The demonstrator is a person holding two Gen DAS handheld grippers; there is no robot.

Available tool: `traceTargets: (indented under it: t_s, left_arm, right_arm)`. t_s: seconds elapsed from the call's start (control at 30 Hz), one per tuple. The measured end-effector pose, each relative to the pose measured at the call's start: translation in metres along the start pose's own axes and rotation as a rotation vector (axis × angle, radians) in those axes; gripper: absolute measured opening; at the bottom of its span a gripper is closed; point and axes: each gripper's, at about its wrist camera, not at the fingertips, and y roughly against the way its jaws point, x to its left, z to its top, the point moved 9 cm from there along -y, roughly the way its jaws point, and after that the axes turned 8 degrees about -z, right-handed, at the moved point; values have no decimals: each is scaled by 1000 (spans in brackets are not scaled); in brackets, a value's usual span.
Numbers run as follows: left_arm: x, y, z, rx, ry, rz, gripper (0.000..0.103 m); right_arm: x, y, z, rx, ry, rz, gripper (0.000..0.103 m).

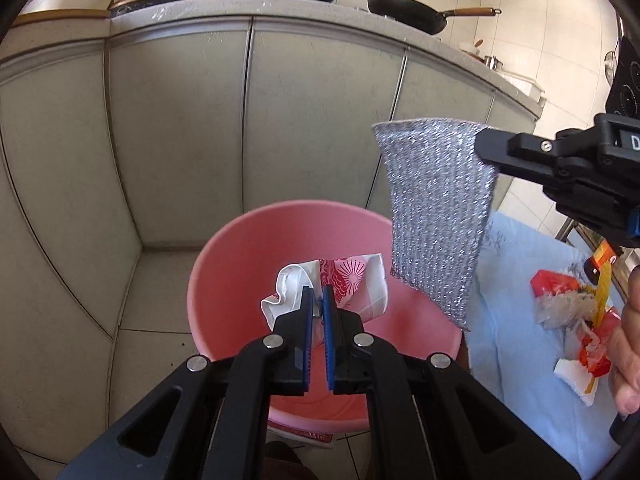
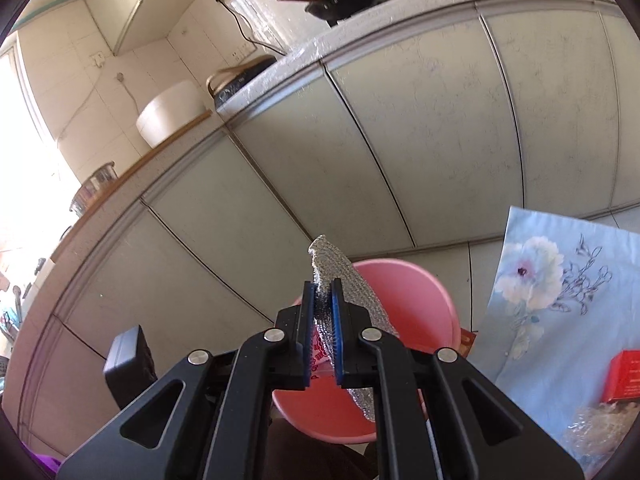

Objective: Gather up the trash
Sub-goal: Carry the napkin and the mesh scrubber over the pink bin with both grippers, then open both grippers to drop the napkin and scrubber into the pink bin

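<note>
Left wrist view: the left gripper (image 1: 317,296) is clenched on a crumpled white paper cup with a red printed pattern (image 1: 348,284), held directly over the mouth of the round pink plastic bucket (image 1: 240,248). Beside it, just above the bucket's right rim, the right gripper (image 1: 490,152) pinches the top corner of a flat silvery metallic scouring cloth (image 1: 436,216), which hangs down limp with its lower corner near the rim. In the right wrist view the same cloth (image 2: 344,280) sits clamped between the blue pads, with the bucket (image 2: 420,304) below and beyond it.

More rubbish, a red carton and torn wrappers (image 1: 576,300), lies on the pale blue floral cloth (image 1: 520,344) to the right of the bucket.

The step in hand looks like dropping both pieces in. The cup is well placed; letting go there should land it inside. The scouring cloth would do better shifted further over the bucket's centre first, since its trailing corner could catch the rim and slide outside.
</note>
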Motion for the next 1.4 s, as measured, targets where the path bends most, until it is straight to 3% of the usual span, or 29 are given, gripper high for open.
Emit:
traceTargets:
  t_s: [0.33, 0.6, 0.7, 0.8, 0.9, 1.03, 1.4]
  left_arm:
    - [-5, -29, -20, 109, -44, -32, 5]
    - [-8, -31, -24, 116, -33, -45, 5]
    - [-6, -29, -25, 119, -20, -37, 11]
    - [-1, -24, -25, 119, 9, -28, 31]
    - [-3, -20, -21, 102, 28, -39, 33]
    - [-6, -12, -15, 76, 22, -43, 34]
    - [-28, 0, -7, 56, 9, -74, 34]
  right_arm:
    - [-23, -29, -39, 102, 20, -91, 8]
    - [-35, -30, -60, 155, 45, -142, 8]
    - [-37, -30, -67, 180, 52, -163, 8]
    - [-41, -33, -76, 230, 54, -199, 10]
    - [-45, -32, -84, 261, 54, -222, 21]
    - [-40, -26, -80, 237, 78, -229, 33]
    - [-33, 31, -67, 122, 162, -231, 34]
